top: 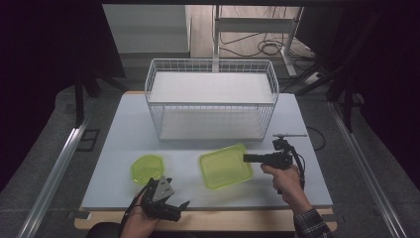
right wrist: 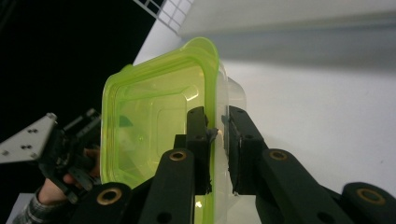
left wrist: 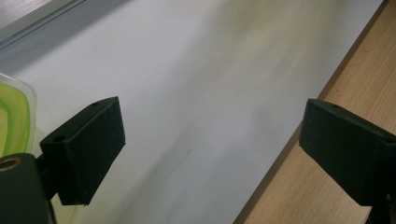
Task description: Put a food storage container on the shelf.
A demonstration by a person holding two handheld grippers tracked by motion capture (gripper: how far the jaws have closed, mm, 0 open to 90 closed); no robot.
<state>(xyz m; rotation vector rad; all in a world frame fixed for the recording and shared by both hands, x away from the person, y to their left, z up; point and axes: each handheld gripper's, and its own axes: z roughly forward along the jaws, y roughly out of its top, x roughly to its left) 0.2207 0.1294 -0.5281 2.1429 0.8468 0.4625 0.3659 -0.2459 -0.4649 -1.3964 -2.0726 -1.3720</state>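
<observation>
Square tub gripped at its rim, wire basket still empty.

At the left, the left gripper [top: 171, 206] hangs over the near table [top: 114, 188] edge, its jaws wide apart with nothing between them, just in front of the round tub [top: 147, 168], which sits untouched on the table. To the right, the square tub [top: 225, 165] rests near the middle, tilted, with the right gripper [top: 246, 158] clamped on its right rim. Behind them, the basket [top: 212, 99] holds nothing. My judgement: the work is at its start, with the grasp made and both tubs left to place.
</observation>
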